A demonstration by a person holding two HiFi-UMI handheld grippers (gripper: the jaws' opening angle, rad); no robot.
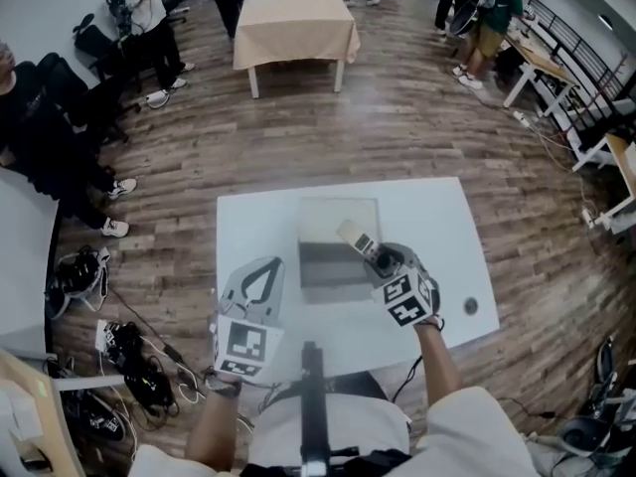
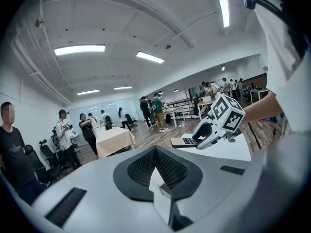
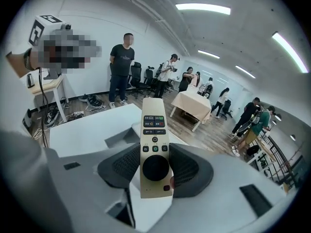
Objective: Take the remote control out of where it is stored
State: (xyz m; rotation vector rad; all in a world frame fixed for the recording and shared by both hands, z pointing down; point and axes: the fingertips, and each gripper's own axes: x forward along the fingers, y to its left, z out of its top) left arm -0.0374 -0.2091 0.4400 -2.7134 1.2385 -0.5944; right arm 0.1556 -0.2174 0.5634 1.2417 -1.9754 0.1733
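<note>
A slim beige remote control (image 3: 154, 144) with a round black dial lies clamped between the jaws of my right gripper (image 3: 155, 152). In the head view that gripper (image 1: 370, 249) holds the remote (image 1: 356, 238) tilted up over the open clear storage box (image 1: 338, 203) in the middle of the white table (image 1: 437, 227). My left gripper (image 1: 269, 263) hovers at the box's left side with its jaws closed to a point and nothing between them. The left gripper view shows those jaws (image 2: 155, 150) meeting, and beyond them the right gripper (image 2: 214, 128) with the remote (image 2: 184, 141).
A small dark round object (image 1: 470, 306) lies on the table's right side. A black pole (image 1: 310, 396) stands at the near edge. Cables and bags (image 1: 129, 356) litter the floor on the left. Farther off are a beige-covered table (image 1: 295, 18) and several people.
</note>
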